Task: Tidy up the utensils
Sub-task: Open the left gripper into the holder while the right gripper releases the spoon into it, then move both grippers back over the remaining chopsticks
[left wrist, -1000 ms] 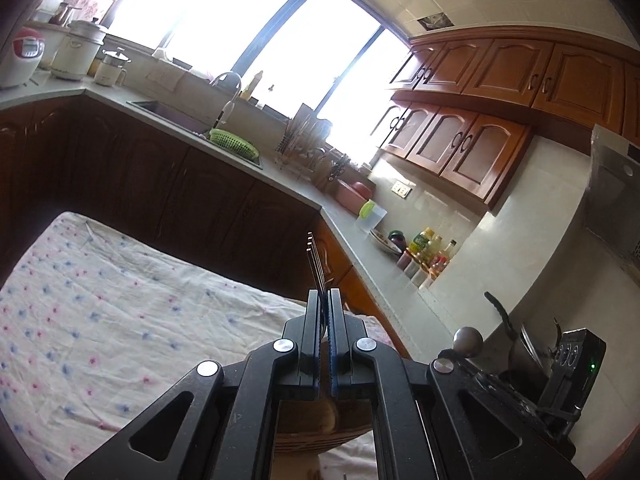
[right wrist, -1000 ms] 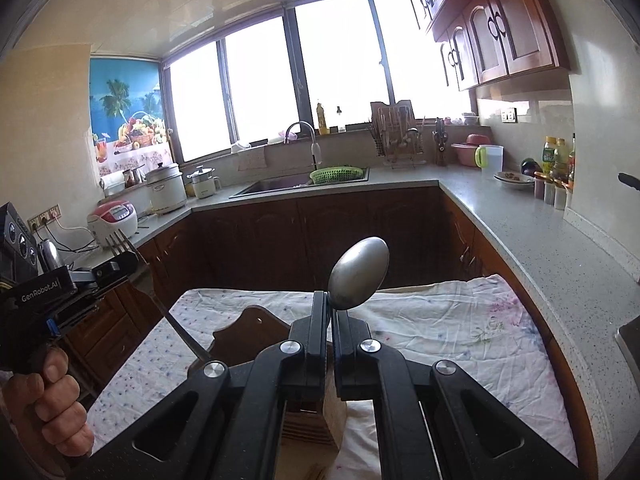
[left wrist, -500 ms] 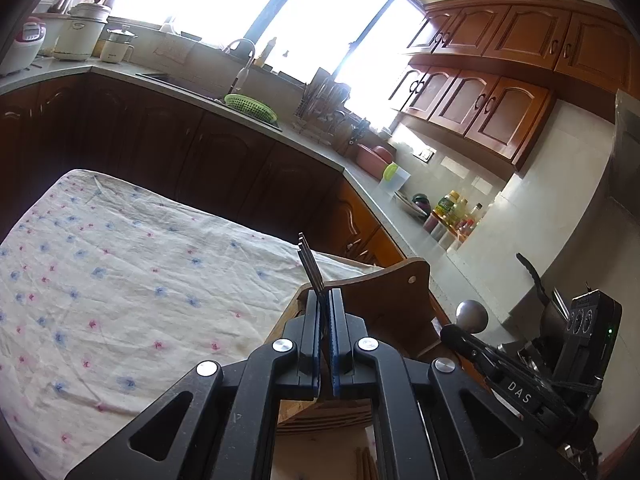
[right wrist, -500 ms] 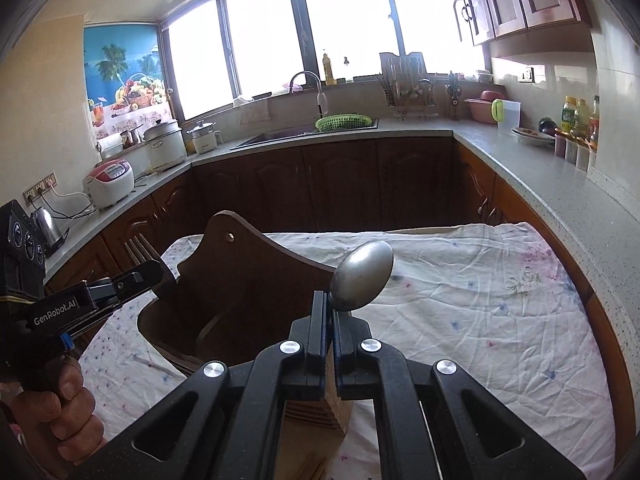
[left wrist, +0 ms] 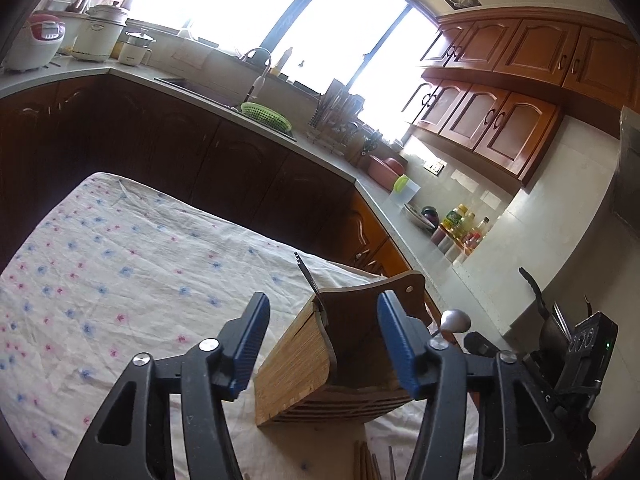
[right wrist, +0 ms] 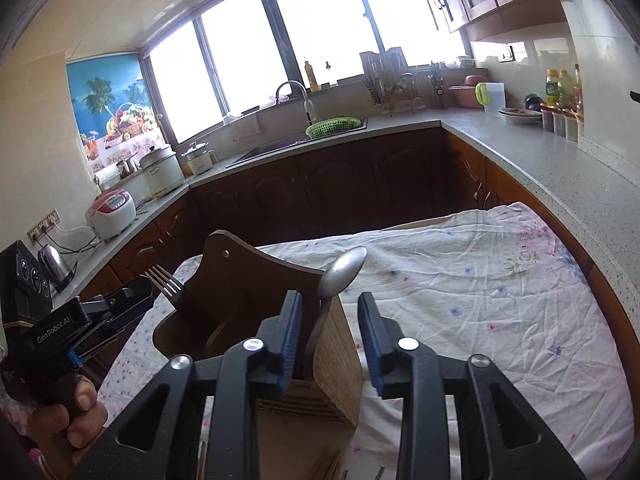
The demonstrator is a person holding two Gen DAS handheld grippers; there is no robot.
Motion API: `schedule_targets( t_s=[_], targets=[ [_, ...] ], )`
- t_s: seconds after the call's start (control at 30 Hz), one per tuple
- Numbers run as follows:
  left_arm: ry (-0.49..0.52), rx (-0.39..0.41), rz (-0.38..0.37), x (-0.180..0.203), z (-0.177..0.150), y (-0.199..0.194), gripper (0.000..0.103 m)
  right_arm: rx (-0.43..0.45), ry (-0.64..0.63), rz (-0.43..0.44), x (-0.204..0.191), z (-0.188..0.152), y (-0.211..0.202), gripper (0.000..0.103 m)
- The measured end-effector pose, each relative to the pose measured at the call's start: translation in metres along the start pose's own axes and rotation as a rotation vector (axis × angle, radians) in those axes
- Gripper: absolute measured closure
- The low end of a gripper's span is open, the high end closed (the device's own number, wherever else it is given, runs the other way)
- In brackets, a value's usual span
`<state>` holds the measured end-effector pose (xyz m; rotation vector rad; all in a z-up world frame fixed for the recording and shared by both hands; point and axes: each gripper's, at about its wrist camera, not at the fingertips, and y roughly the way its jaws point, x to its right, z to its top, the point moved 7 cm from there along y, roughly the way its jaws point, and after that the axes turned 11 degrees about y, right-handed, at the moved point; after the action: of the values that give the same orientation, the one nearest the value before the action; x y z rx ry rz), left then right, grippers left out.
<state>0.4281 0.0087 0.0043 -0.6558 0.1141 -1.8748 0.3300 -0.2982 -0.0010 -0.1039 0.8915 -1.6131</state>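
Left wrist: floral cloth, kitchen counter

Table under wrinkled floral cloth; wooden utensil holder stands on cloth.

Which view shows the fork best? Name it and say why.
The right wrist view: the fork shows its tines face-on, standing in the wooden holder. The left wrist view shows the fork only edge-on, as a thin dark sliver.
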Motion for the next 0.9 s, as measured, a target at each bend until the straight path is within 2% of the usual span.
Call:
schedule_targets(
  t_s=[0.03,0.07,0.13,0.2,0.23,0.37,0.5,0.9],
  targets=[
    [0.004,0.006,0.009,0.0,-0.003,-0.01,0.04,0.017,0.013,0.006,0.002,0.001,-0.007,0.051],
    [0.008,0.007,0.026,0.0,-0.006,-0.018,0.031,0.035,0.025,0.011,0.003,0.002,-0.015,0.046],
    [0.012,0.014,0.059,0.0,-0.015,-0.035,0.024,0.066,0.043,0.022,0.005,0.001,-0.031,0.026],
    [0.021,0.009,0.087,0.002,-0.026,-0.053,0.019,0.089,0.059,0.034,0.007,-0.004,-0.046,0.013],
    [0.027,0.007,0.112,0.003,-0.032,-0.061,0.014,0.096,0.068,0.037,0.008,-0.009,-0.053,0.01],
    [0.031,0.003,0.159,0.007,-0.063,-0.098,0.01,0.095,0.098,0.041,0.016,-0.037,-0.076,0.007],
    [0.034,-0.022,0.172,0.016,-0.089,-0.129,0.01,0.071,0.11,0.028,0.022,-0.068,-0.095,0.007],
    [0.01,-0.127,0.203,0.02,-0.134,-0.19,0.01,0.013,0.161,-0.01,0.036,-0.14,-0.138,0.007]
  ],
)
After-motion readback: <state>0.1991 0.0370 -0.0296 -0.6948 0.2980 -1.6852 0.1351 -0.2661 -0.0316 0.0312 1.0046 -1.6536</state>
